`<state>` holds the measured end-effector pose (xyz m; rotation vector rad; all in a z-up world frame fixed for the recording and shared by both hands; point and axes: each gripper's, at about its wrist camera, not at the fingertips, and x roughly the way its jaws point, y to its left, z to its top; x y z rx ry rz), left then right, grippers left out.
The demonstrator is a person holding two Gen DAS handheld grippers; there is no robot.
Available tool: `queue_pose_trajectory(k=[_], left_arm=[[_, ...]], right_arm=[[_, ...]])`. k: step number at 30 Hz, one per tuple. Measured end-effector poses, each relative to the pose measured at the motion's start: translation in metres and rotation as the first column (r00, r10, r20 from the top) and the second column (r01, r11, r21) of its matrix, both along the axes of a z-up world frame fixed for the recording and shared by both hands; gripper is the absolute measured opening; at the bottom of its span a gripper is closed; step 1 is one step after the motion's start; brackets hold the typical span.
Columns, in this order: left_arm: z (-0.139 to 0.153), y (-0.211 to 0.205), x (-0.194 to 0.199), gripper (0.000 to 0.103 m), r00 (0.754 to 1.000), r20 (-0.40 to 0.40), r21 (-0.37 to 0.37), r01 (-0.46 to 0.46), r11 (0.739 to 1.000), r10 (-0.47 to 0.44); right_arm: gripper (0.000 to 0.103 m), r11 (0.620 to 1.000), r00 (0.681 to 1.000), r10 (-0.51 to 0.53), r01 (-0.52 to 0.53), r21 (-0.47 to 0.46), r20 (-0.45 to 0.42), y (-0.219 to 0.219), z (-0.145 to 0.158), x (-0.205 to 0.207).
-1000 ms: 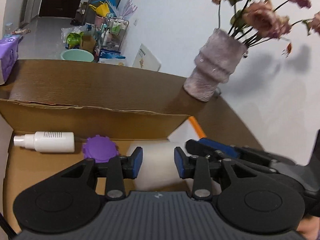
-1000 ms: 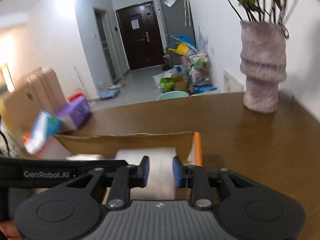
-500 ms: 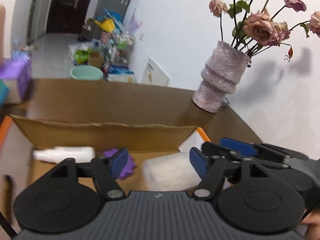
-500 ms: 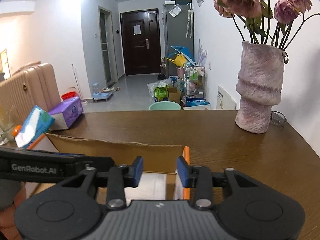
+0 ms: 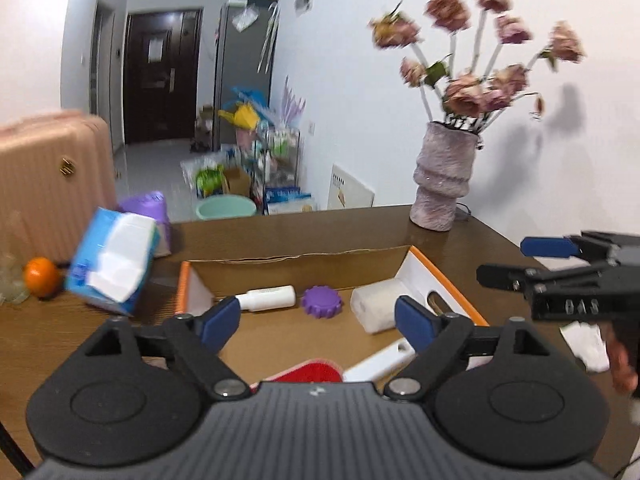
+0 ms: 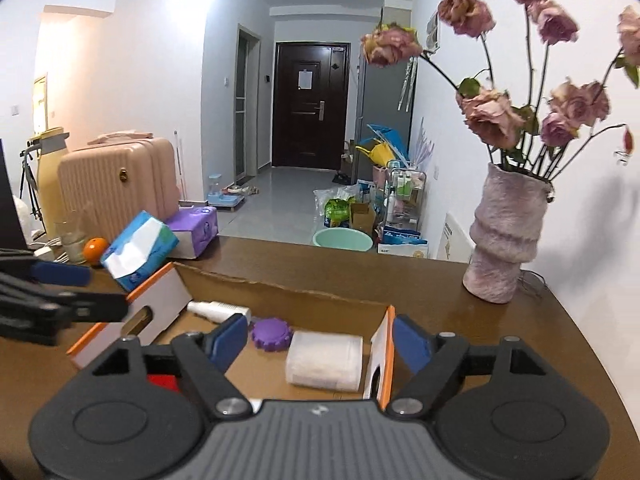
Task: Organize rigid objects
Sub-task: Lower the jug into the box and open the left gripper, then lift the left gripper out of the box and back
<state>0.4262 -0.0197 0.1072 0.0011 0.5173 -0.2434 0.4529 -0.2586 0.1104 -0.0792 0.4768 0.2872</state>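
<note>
An open cardboard box (image 5: 304, 266) (image 6: 280, 292) with orange-edged white flaps sits on the brown table. In it lie a white translucent box (image 5: 378, 308) (image 6: 325, 360), a purple gear-shaped lid (image 5: 321, 300) (image 6: 271, 333), a white spray bottle (image 5: 267, 298) (image 6: 219, 310), a red object (image 5: 310, 372) and a white stick-shaped item (image 5: 380, 360). My left gripper (image 5: 318, 324) is open and empty above the box's near side. My right gripper (image 6: 320, 340) is open and empty, over the box's right end; it shows from the side in the left wrist view (image 5: 560, 268).
A purple-grey vase with dried roses (image 5: 442, 176) (image 6: 506, 236) stands at the table's back right. A blue tissue pack (image 5: 114, 256) (image 6: 140, 250), a purple tissue box (image 6: 196, 232) and an orange (image 5: 40, 276) (image 6: 95, 250) lie at the left. A pink suitcase (image 6: 116, 184) stands behind.
Both grippers opened, let go of the white translucent box inside the cardboard box, and pulled back and up. The box now lies free on the cardboard floor.
</note>
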Motion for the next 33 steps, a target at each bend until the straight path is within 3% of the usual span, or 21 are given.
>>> queue_pose_trajectory(k=[6, 11, 17, 22, 26, 29, 33], left_arm=[[-0.001, 0.004, -0.080, 0.098, 0.993, 0.121, 0.112, -0.004, 0.994, -0.010], [-0.013, 0.017, -0.130, 0.102, 0.988, 0.157, 0.080, -0.023, 0.996, 0.010], [-0.040, 0.039, -0.200, 0.103, 0.933, 0.303, 0.053, -0.221, 0.974, 0.195], [-0.062, 0.054, -0.251, 0.103, 0.914, 0.283, -0.009, -0.300, 0.954, 0.291], [-0.083, 0.060, -0.284, 0.103, 0.907, 0.247, -0.037, -0.341, 0.939, 0.340], [-0.090, 0.063, -0.291, 0.103, 0.920, 0.220, -0.024, -0.327, 0.945, 0.324], [-0.088, 0.062, -0.291, 0.103, 0.915, 0.232, -0.026, -0.334, 0.942, 0.331]], right_arm=[[0.089, 0.999, 0.998, 0.020, -0.022, 0.029, 0.066, 0.006, 0.007, -0.063], [0.091, 0.999, 0.995, -0.006, 0.002, 0.048, 0.096, 0.013, 0.001, -0.110], [0.091, 0.992, 0.997, -0.026, 0.017, 0.122, 0.068, 0.010, -0.028, -0.164], [0.092, 0.985, 0.996, -0.062, 0.052, 0.167, 0.057, 0.009, -0.049, -0.213], [0.094, 0.985, 0.991, -0.107, 0.094, 0.143, 0.085, 0.015, -0.067, -0.254], [0.094, 0.987, 0.991, -0.113, 0.103, 0.125, 0.075, 0.018, -0.079, -0.271], [0.095, 0.992, 0.993, -0.096, 0.091, 0.082, 0.067, 0.019, -0.088, -0.281]])
